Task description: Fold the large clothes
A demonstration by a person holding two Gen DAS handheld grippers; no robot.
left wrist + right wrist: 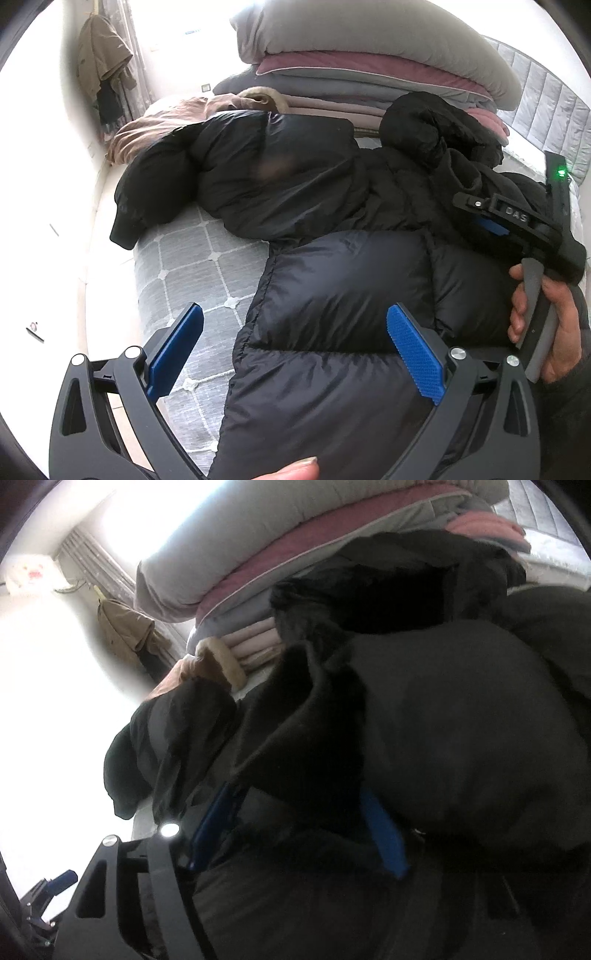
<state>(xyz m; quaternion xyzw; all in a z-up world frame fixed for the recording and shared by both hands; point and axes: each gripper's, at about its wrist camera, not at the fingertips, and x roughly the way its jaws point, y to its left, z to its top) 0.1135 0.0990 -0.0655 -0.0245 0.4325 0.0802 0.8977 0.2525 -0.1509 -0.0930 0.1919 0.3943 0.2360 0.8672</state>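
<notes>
A large black puffer coat point(332, 206) lies across the bed, one sleeve hanging over the left edge. A navy quilted part point(332, 332) lies nearest me. My left gripper point(295, 339) is open above that part, its blue pads point(413, 354) wide apart and holding nothing. My right gripper point(491, 221) shows at the right of the left wrist view, pushed into the coat. In the right wrist view its gripper point(299, 823) has black coat fabric point(424, 738) bunched between and over the blue pads point(384, 834). The pads stand apart; the grip itself is hidden.
A stack of folded quilts and blankets point(369, 62) sits at the back of the bed. A tan garment with a fur trim point(177, 122) lies behind the coat. The grey quilted mattress point(192, 266) shows at the left, with white floor beyond. A jacket point(103, 62) hangs on the wall.
</notes>
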